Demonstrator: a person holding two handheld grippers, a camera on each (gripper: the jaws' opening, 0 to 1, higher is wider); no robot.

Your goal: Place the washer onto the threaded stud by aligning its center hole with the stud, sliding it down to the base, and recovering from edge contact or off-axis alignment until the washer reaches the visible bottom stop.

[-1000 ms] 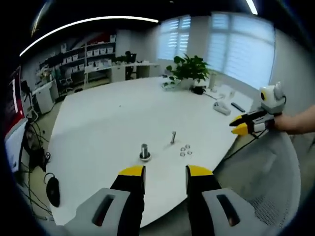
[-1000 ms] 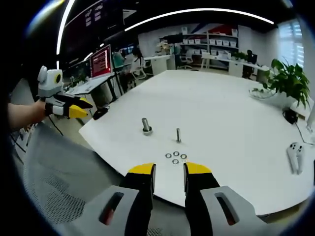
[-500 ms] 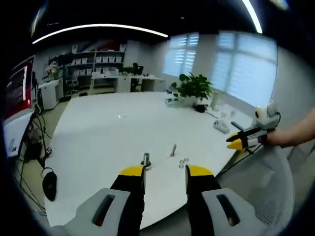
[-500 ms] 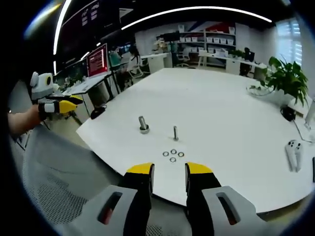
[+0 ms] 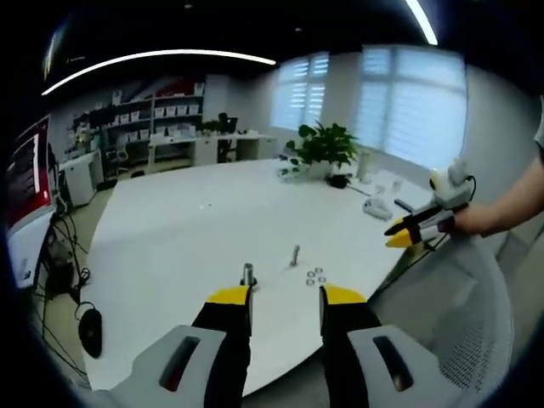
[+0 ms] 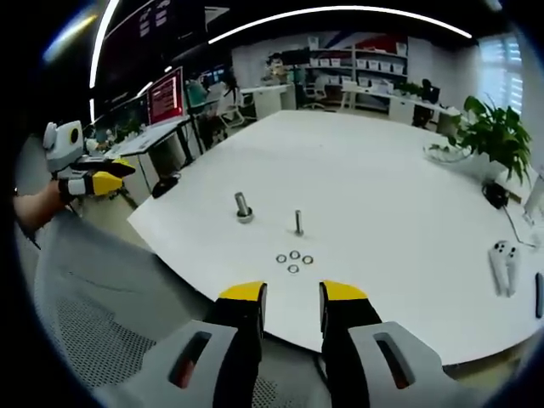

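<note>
Several small washers [image 6: 293, 259] lie in a cluster on the white table [image 6: 382, 187], a short way in from its near edge; in the left gripper view the washers [image 5: 315, 275] sit right of centre. A thin threaded stud [image 6: 298, 222] stands upright just beyond them, and a thicker bolt on a washer-like base [image 6: 243, 206] stands to its left. The stud [image 5: 295, 255] and the bolt [image 5: 247, 274] also stand in the left gripper view. My right gripper [image 6: 291, 294] hovers open and empty off the table edge. My left gripper [image 5: 284, 297] is open and empty too.
A mesh chair back [image 6: 93, 314] lies below the table edge. A white controller [image 6: 501, 262] rests at the table's right. A potted plant [image 5: 323, 141] stands at the far side. A computer mouse [image 5: 89, 330] lies on the floor to the left.
Both views shifted slightly as the hands moved; the right gripper view now sits a little further back from the washers. Nothing on the table has moved.
</note>
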